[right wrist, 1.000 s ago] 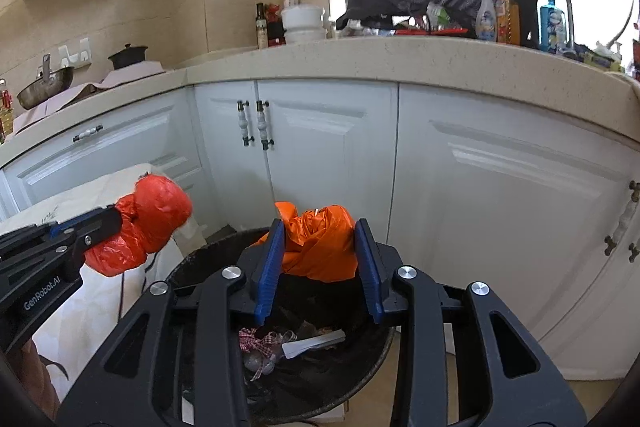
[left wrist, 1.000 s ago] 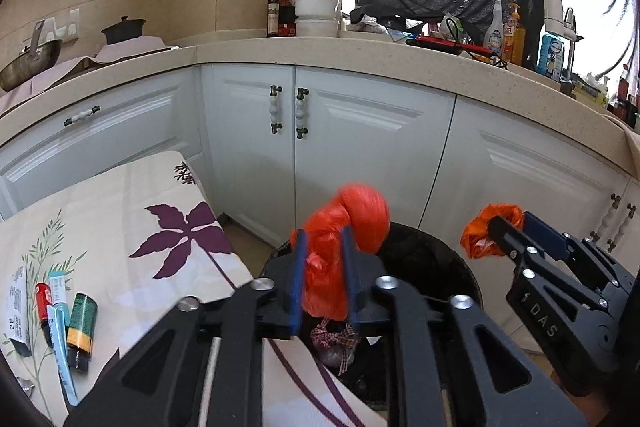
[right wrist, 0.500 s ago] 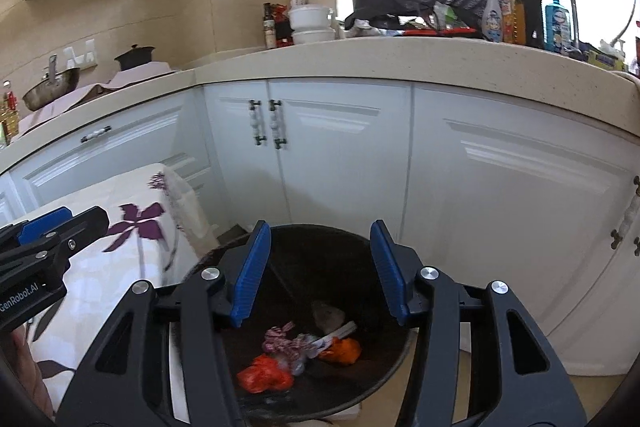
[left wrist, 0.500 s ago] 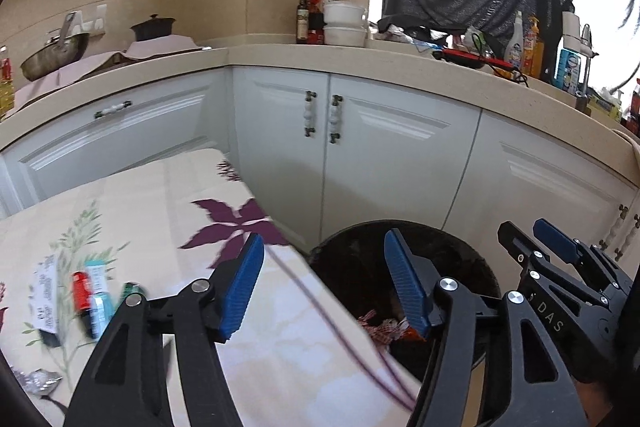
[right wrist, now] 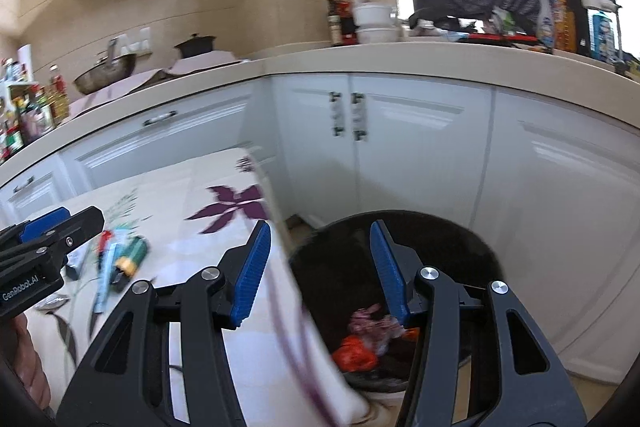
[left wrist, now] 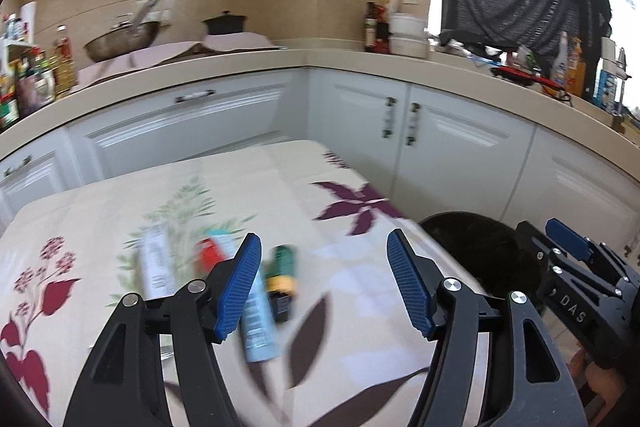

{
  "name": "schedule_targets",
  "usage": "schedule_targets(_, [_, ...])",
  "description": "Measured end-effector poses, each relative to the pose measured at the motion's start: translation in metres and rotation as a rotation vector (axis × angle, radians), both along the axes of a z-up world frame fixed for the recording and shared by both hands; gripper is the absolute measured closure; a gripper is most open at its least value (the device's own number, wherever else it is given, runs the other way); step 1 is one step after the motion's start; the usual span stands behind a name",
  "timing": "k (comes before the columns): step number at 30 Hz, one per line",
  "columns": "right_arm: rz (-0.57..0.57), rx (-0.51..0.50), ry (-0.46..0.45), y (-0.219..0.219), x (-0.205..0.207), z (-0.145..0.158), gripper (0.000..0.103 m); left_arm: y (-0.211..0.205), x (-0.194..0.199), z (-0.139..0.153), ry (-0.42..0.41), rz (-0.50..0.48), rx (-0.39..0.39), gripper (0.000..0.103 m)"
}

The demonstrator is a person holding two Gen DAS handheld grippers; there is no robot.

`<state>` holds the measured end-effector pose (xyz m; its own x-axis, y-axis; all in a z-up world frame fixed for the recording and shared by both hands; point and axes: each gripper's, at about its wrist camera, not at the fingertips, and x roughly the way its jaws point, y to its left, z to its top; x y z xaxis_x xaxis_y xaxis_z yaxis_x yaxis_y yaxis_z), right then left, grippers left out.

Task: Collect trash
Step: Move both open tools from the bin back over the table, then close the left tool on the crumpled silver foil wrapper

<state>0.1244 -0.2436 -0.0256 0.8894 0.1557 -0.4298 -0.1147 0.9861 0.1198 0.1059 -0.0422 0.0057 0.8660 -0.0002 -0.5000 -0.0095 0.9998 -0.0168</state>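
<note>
Trash tubes [left wrist: 256, 311] lying near the flowery tablecloth's [left wrist: 120, 211] front edge, long ends pointing away, left tongs [left wrist: 322, 281] and right tongs [right wrist: 318, 267] both open, empty.

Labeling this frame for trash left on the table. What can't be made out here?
- Tubes and bottle on the tablecloth: left wrist view, motion blur; labels unreadable, and the left tongs cover part of the cluster.
- Same cluster: right wrist view, small, blurred, partly behind the left tongs.
- Bin contents: red bag and wrappers show; the rest is behind the right tongs and the table edge.
- Bin in left wrist view: interior dark, nothing readable.
</note>
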Motion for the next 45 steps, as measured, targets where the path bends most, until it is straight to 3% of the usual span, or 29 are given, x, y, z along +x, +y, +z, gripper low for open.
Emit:
schedule_targets(12, [0.160,-0.029,0.000,0.079,-0.024,0.004,0.053,0.081,-0.043,-0.011,0.013,0.149,0.016,0.039])
schedule_targets(21, [0.244,-0.048,0.029,0.115,-0.038,-0.006,0.053,0.115,-0.062,-0.028,0.067,0.193,0.018,0.039])
schedule_targets(45, [0.310,-0.052,0.089,0.144,-0.028,-0.021,0.053,0.133,-0.040,-0.062,0.259,0.107,0.024,0.037])
